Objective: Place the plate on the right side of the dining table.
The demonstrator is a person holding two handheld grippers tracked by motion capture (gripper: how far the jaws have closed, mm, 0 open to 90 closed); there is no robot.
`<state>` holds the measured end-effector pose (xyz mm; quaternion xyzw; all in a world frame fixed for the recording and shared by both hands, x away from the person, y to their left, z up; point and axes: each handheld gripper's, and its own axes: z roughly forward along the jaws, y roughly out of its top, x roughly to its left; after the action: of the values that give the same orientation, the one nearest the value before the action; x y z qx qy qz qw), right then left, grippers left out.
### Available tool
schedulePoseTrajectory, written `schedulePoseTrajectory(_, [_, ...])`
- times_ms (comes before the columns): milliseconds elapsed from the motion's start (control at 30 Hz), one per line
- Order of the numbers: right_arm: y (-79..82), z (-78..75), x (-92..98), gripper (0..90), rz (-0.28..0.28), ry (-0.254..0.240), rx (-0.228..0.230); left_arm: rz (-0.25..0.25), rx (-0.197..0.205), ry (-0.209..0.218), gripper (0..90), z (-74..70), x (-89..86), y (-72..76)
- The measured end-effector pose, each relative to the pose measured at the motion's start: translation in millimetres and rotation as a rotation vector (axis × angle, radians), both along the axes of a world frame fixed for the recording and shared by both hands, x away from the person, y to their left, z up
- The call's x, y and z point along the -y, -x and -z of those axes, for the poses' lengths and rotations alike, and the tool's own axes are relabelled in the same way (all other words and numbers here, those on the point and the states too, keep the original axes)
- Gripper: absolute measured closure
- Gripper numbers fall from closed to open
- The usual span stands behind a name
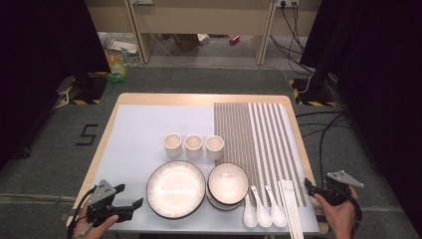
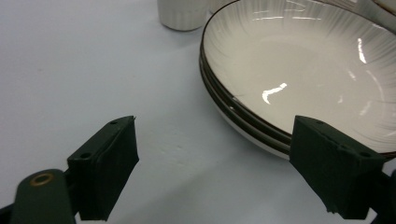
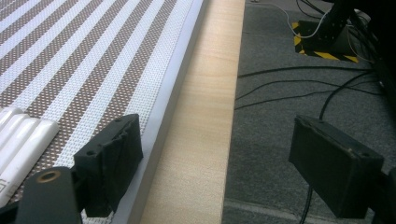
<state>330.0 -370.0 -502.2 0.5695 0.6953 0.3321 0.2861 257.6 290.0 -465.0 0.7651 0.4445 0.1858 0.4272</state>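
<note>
Black left tongs point(image 2: 215, 172) and right tongs point(image 3: 217, 170) both released, empty, near unmarked stacked plates point(image 2: 299, 70).

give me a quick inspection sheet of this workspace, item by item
surface: wooden table with pale grey mat and brown-and-white striped placemat
job's things: stacked cream plates with dark rims; stacked cream bowls; three cream ribbed cups; three white ceramic spoons; white chopsticks
clutter: nothing seen on the table
grippers: left gripper open beside the plates; right gripper open at the table's right edge
cables: black cables on the floor at right
surroundings: grey carpet, black curtains, wooden furniture behind
</note>
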Motion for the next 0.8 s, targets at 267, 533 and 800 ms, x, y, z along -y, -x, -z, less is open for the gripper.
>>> schedulePoseTrajectory(267, [0.1,-0.1,-0.3,17.4,0.001,0.004,0.000,0.043,0.003,-0.015,14.8,-1.1,14.9,5.1])
schedulePoseTrajectory(533, [-0.2,-0.5,-0.4,17.3,0.000,0.004,-0.002,0.068,-0.007,-0.025,14.9,1.9,26.8,6.4])
schedulePoseTrajectory(800, [-0.2,0.0,0.2,17.3,-0.002,-0.001,-0.001,0.087,-0.009,-0.025,14.5,1.9,32.2,8.0])
